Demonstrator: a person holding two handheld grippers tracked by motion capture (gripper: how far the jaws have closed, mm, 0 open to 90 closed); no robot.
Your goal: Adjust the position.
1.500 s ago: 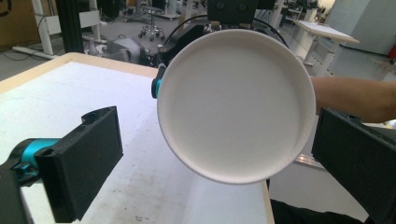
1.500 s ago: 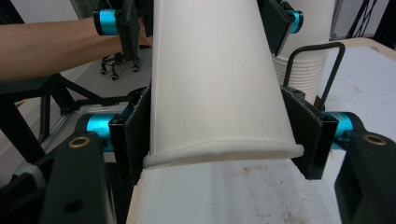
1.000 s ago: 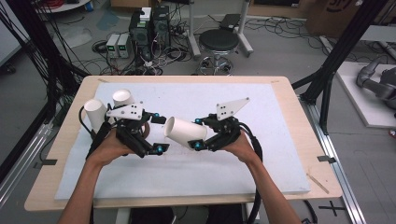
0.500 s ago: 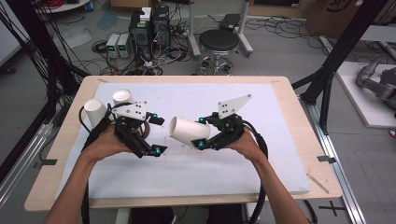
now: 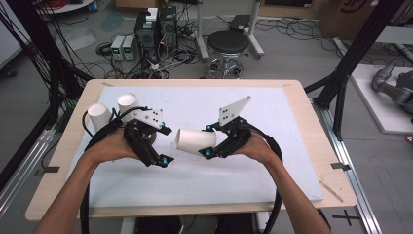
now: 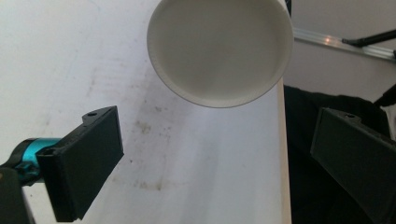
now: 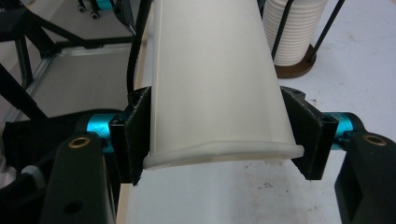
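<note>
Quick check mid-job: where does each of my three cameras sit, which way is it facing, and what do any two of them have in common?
High view: above the person's side, looking forward and down on the table; both forearms, left gripper and right gripper show.
Left gripper view: rides the left gripper, looking past its open jaws at the bottom of the white cup.
Right gripper view: rides the right gripper, looking along the cup clamped at its rim toward a cup stack.
Shared: all three show the white cup.
</note>
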